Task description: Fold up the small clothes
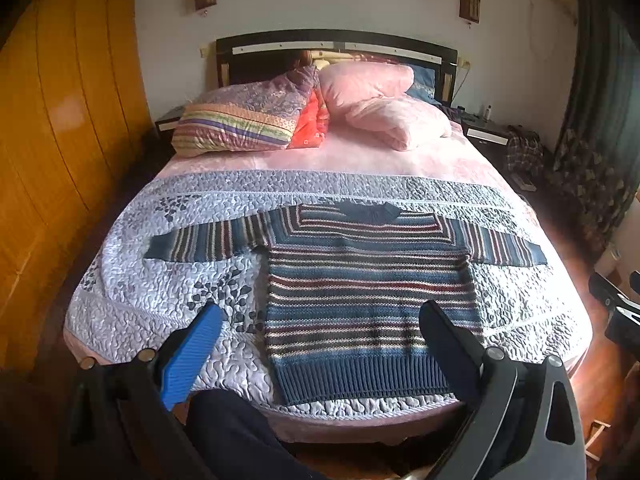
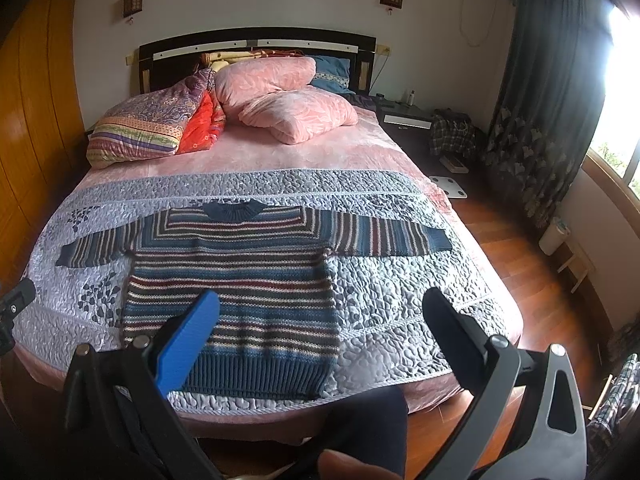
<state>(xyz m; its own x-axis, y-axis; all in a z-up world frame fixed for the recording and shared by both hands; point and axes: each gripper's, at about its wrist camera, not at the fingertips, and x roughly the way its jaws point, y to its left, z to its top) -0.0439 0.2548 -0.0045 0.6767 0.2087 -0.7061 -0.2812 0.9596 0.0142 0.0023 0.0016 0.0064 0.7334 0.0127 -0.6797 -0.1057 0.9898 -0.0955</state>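
A striped knitted sweater in blue, dark red and white lies flat on the quilted bedspread, both sleeves spread out sideways, collar toward the pillows and hem at the foot of the bed. In the right wrist view the sweater sits left of centre. My left gripper is open and held above the hem, with nothing between its fingers. My right gripper is open too, above the sweater's lower right side, and empty. Part of the right gripper shows at the right edge of the left wrist view.
Pillows and a folded striped quilt are piled at the headboard. A wooden wardrobe stands on the left, nightstands flank the bed, and a scale, curtains and wooden floor are to the right. A person's dark-clad legs stand at the bed's foot.
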